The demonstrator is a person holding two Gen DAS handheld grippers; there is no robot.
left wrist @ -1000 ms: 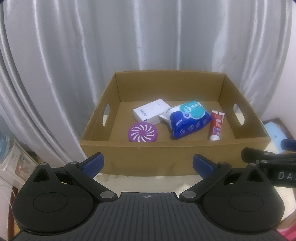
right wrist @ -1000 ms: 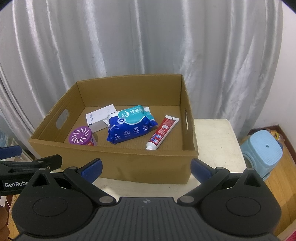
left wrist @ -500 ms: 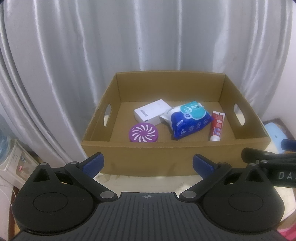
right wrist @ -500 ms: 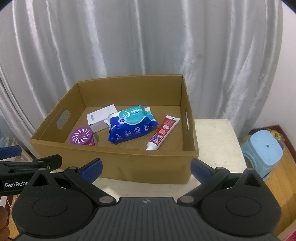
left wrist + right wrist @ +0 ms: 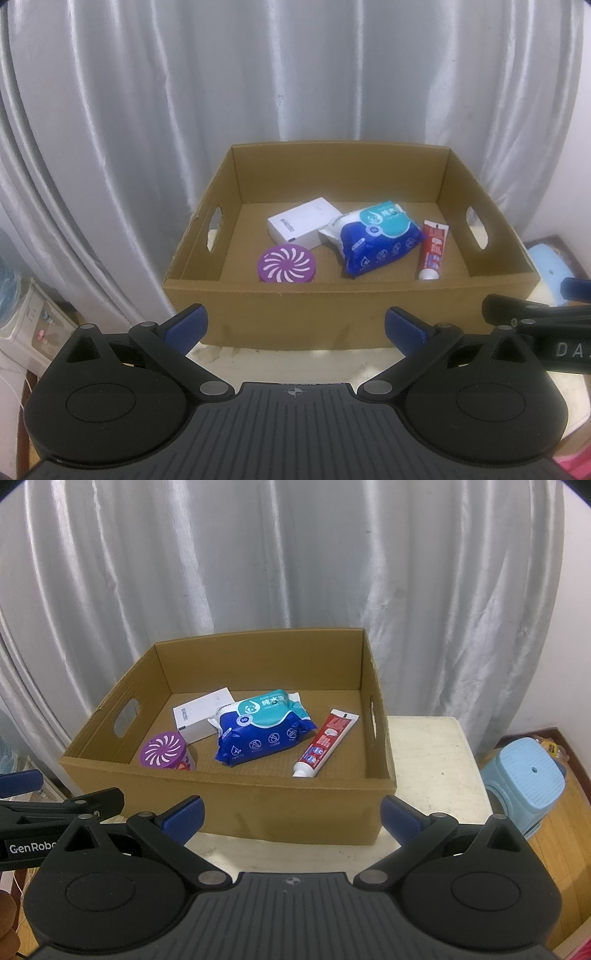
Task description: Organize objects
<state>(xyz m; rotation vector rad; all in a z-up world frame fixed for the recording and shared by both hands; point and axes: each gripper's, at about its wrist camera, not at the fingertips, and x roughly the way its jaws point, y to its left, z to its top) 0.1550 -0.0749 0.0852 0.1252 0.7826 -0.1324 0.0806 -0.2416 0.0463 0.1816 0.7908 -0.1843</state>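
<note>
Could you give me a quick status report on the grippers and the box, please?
Left gripper open, empty. Right gripper open, empty. Box holds wipes, toothpaste, white carton, purple tub. Nothing in the way.

— What do you see from the left gripper (image 5: 293, 325)?

— Its two blue-tipped fingers stand wide apart with nothing between them, in front of a cardboard box (image 5: 295, 314) on a pale table (image 5: 295, 363).

— And in the box?

— A purple round can (image 5: 286, 264) near the front wall, a white box (image 5: 301, 226) behind it, a blue wipes pack (image 5: 378, 240) touching that white box, and a red toothpaste tube (image 5: 433, 250) to the right. The right gripper (image 5: 535, 317) shows at the right edge. A grey curtain (image 5: 258, 92) hangs behind.
</note>
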